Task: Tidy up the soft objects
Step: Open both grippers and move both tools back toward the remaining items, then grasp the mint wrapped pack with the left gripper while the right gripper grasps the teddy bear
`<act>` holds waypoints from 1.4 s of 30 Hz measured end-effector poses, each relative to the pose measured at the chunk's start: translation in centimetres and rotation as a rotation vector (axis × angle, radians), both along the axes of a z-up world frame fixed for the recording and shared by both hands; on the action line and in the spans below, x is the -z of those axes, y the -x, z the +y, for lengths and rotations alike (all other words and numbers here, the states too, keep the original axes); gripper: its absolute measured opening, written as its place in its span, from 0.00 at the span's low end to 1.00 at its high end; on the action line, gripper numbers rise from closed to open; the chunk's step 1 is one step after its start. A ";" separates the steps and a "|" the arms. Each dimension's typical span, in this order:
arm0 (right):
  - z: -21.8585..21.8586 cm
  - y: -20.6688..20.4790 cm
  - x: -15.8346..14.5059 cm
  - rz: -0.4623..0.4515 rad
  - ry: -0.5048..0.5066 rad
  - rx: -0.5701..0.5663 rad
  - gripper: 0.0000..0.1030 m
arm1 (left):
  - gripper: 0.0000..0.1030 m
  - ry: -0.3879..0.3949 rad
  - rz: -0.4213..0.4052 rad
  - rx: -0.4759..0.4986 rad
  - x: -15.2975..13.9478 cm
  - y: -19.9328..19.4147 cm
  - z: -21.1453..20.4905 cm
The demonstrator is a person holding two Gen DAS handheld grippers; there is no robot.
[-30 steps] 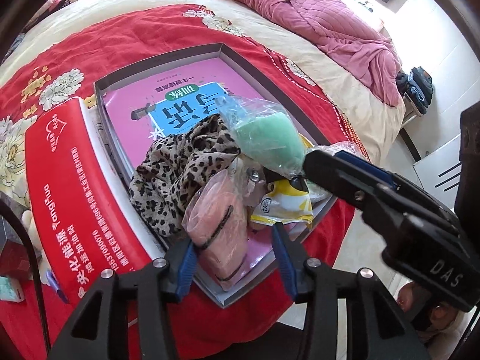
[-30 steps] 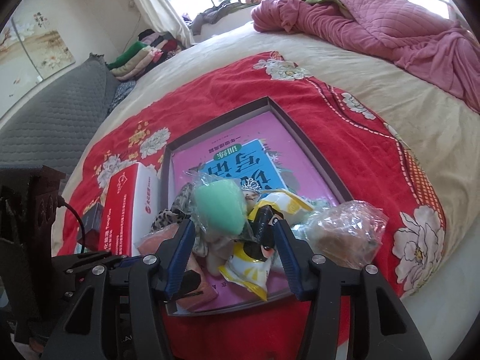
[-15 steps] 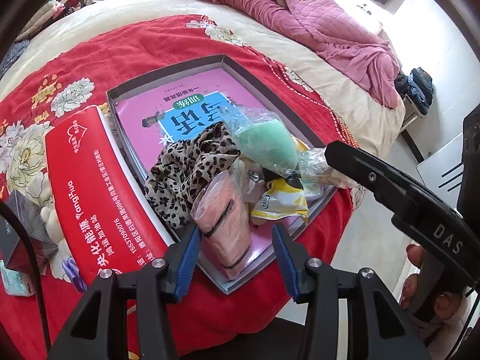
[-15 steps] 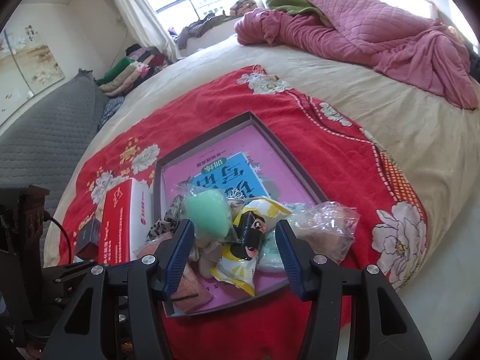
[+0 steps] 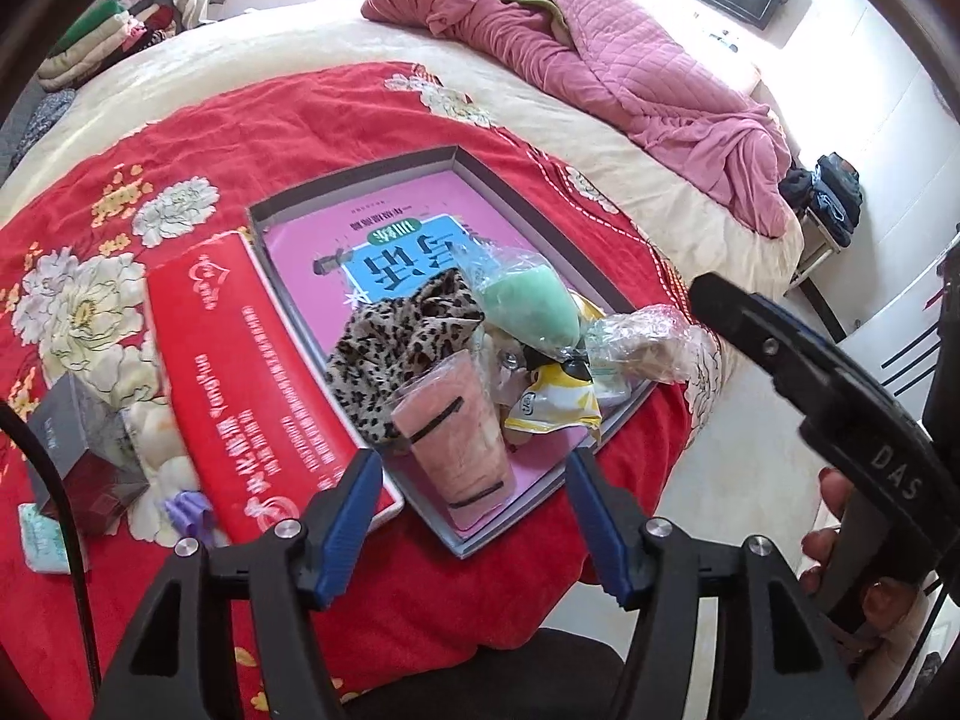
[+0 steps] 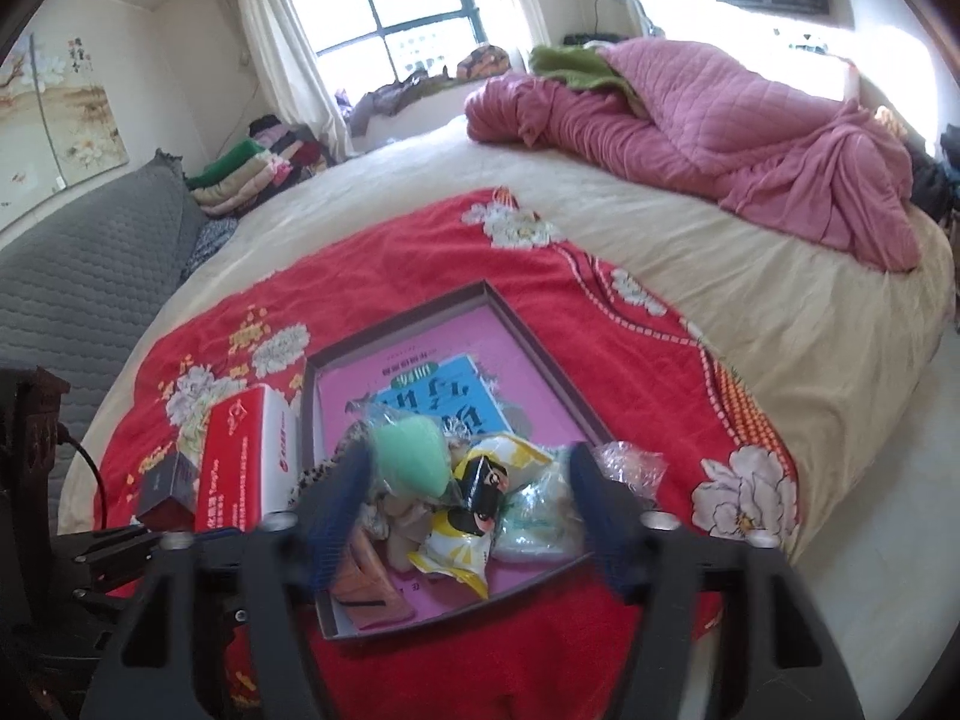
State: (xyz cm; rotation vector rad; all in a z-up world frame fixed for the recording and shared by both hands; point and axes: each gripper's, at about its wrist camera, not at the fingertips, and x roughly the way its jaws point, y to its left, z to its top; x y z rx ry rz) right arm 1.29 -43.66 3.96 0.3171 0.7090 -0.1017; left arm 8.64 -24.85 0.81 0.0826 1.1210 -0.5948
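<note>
Both my grippers, left (image 5: 471,480) and right (image 6: 465,480), have withdrawn from the tray (image 5: 543,222); jaws apart, holding nothing.

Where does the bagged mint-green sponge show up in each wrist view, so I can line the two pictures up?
Left wrist: the mint-green sponge sits right of centre, in the tray, beside the leopard-print cloth.
Right wrist: the sponge is low and left of centre, just inside the left finger.
Shared landmark: the red box left of the tray.
</note>
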 end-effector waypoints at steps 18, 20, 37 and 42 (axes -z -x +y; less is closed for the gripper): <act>11.3 -0.1 -4.4 -0.093 0.165 -0.223 0.73 | 0.67 0.020 -0.080 -0.230 -3.1 1.0 12.9; 13.1 -0.2 -4.3 -0.091 0.162 -0.268 0.73 | 0.67 0.023 -0.071 -0.278 -2.9 0.9 15.6; 29.5 -2.3 3.2 0.063 0.553 -0.570 0.73 | 0.67 -0.007 -0.012 -0.545 2.0 0.4 31.0; 32.0 -3.6 6.7 0.134 0.679 -0.585 0.73 | 0.67 0.015 0.023 -0.545 3.7 0.1 31.6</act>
